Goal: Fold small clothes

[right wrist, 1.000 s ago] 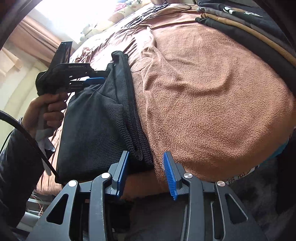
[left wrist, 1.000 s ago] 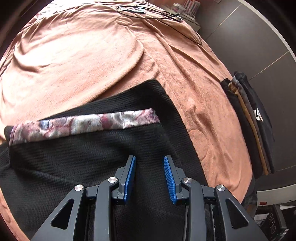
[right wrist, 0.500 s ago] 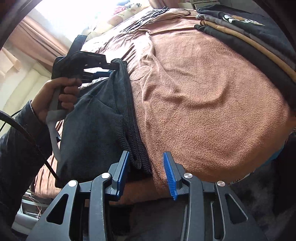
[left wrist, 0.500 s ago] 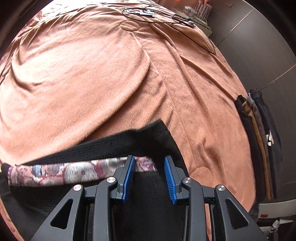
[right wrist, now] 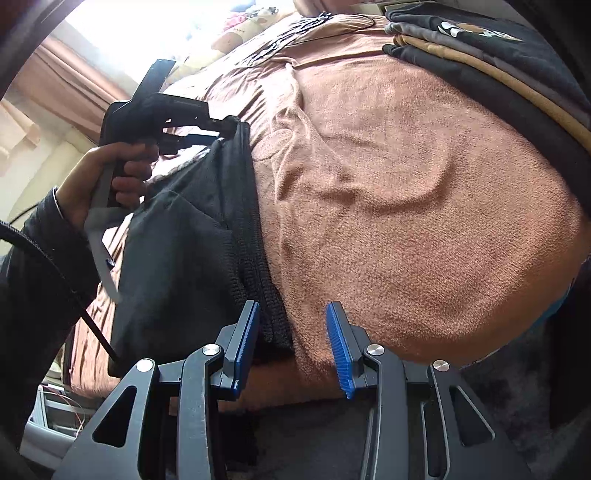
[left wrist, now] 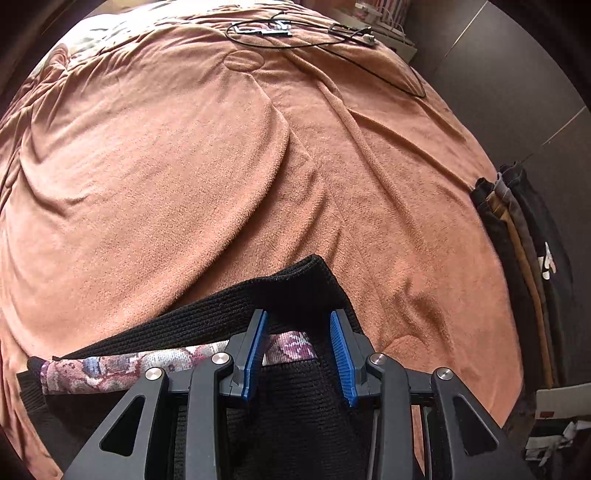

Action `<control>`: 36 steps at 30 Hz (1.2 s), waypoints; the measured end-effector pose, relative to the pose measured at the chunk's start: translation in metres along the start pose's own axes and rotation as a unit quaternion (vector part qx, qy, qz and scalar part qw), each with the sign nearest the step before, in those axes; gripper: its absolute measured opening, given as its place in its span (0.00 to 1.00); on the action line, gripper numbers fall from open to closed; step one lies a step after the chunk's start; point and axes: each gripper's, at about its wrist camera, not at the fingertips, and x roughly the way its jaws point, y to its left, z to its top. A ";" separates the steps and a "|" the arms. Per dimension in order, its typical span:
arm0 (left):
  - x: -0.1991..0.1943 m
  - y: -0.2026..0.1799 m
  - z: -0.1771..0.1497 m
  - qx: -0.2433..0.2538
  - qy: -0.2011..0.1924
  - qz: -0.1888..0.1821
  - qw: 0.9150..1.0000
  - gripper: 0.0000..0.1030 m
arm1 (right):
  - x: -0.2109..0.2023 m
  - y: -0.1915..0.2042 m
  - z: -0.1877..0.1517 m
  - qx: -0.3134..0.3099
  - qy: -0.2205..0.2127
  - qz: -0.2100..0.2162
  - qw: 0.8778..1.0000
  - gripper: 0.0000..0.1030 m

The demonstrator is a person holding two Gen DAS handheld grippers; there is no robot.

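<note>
A black knitted garment [left wrist: 207,325] with a floral waistband [left wrist: 147,360] lies folded on a brown blanket [left wrist: 184,166]. My left gripper [left wrist: 297,314] hangs over its right end. Its jaws are opening, and the waistband and a black fold pass between the pads without being pinched. In the right wrist view the same garment [right wrist: 177,258] runs away from me, with the left gripper [right wrist: 221,129] at its far corner, held by a hand [right wrist: 110,177]. My right gripper [right wrist: 291,304] stands open at the near corner, the thick knitted edge just inside its left finger [right wrist: 245,332].
A stack of folded dark and tan clothes [left wrist: 524,258] lies at the blanket's right edge, and shows as the folded stack [right wrist: 498,62] at the top right of the right wrist view. Black cables [left wrist: 280,31] lie at the far end. The bed drops off below the right gripper.
My left gripper has moved forward over the garment, so the waistband now sits between its fingers, and its jaws stand slightly wider. The right gripper has not moved.
</note>
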 end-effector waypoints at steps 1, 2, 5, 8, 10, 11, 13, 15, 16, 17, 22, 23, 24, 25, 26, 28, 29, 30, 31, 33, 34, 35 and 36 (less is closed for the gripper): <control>-0.006 0.002 -0.002 -0.001 -0.002 -0.003 1.000 0.43 | 0.000 -0.001 0.001 0.001 -0.002 0.006 1.000 0.34; -0.012 0.004 -0.004 -0.002 -0.004 -0.004 1.000 0.50 | 0.001 -0.001 0.003 0.002 -0.001 0.011 1.000 0.34; -0.031 0.013 -0.011 -0.008 -0.014 -0.005 1.000 0.62 | 0.005 -0.002 0.007 0.001 -0.002 0.028 1.000 0.34; -0.049 0.025 -0.022 -0.018 -0.022 -0.004 1.000 0.68 | 0.008 -0.003 0.010 0.005 -0.007 0.043 0.999 0.34; -0.059 0.033 -0.030 -0.024 -0.028 -0.003 0.999 0.72 | 0.007 -0.004 0.011 0.012 -0.011 0.052 0.999 0.34; -0.063 0.038 -0.036 -0.028 -0.030 -0.003 0.999 0.73 | 0.007 -0.004 0.012 0.015 -0.013 0.058 0.998 0.34; -0.072 0.048 -0.048 -0.035 -0.035 0.000 0.999 0.75 | 0.007 -0.004 0.013 0.016 -0.014 0.072 0.997 0.34; -0.079 0.056 -0.060 -0.039 -0.039 0.006 0.998 0.75 | 0.007 -0.005 0.016 0.015 -0.012 0.086 0.996 0.34; -0.083 0.061 -0.067 -0.044 -0.042 0.009 0.998 0.75 | 0.007 -0.005 0.017 0.015 -0.010 0.092 0.996 0.34; -0.088 0.067 -0.076 -0.051 -0.044 0.008 0.998 0.75 | 0.008 -0.005 0.018 0.013 -0.007 0.094 0.995 0.34; -0.104 0.090 -0.115 -0.075 -0.050 0.006 0.996 0.77 | 0.021 -0.001 0.020 -0.006 0.015 0.106 0.994 0.34; -0.107 0.094 -0.124 -0.078 -0.051 0.007 0.996 0.78 | 0.026 -0.001 0.021 -0.009 0.022 0.104 0.994 0.34; -0.110 0.098 -0.133 -0.083 -0.054 0.006 0.995 0.78 | 0.029 0.000 0.021 -0.011 0.028 0.101 0.994 0.34; -0.112 0.102 -0.142 -0.089 -0.056 0.003 0.994 0.79 | 0.032 -0.001 0.020 -0.014 0.033 0.096 0.995 0.34; -0.115 0.105 -0.151 -0.094 -0.058 0.001 0.994 0.80 | 0.035 -0.001 0.020 -0.016 0.037 0.088 0.995 0.34; -0.119 0.113 -0.168 -0.107 -0.062 -0.004 0.992 0.80 | 0.035 0.001 0.019 -0.023 0.036 0.072 0.996 0.34; -0.121 0.116 -0.178 -0.115 -0.064 -0.007 0.991 0.80 | 0.033 0.002 0.018 -0.027 0.033 0.068 0.997 0.34; -0.122 0.120 -0.187 -0.121 -0.066 -0.011 0.990 0.80 | 0.030 0.003 0.017 -0.030 0.029 0.066 0.997 0.34; -0.124 0.123 -0.194 -0.126 -0.066 -0.013 0.990 0.80 | 0.027 0.005 0.016 -0.032 0.024 0.067 0.997 0.34; -0.126 0.127 -0.210 -0.133 -0.070 -0.011 0.989 0.80 | 0.018 0.011 0.013 -0.042 0.012 0.070 0.997 0.34; -0.127 0.130 -0.218 -0.137 -0.070 -0.010 0.988 0.80 | 0.017 0.016 0.012 -0.047 0.008 0.070 0.996 0.34; -0.127 0.132 -0.226 -0.142 -0.070 -0.012 0.987 0.80 | 0.015 0.018 0.010 -0.051 0.007 0.070 0.996 0.34; -0.128 0.134 -0.233 -0.148 -0.071 -0.017 0.986 0.80 | 0.014 0.021 0.009 -0.057 0.009 0.070 0.996 0.34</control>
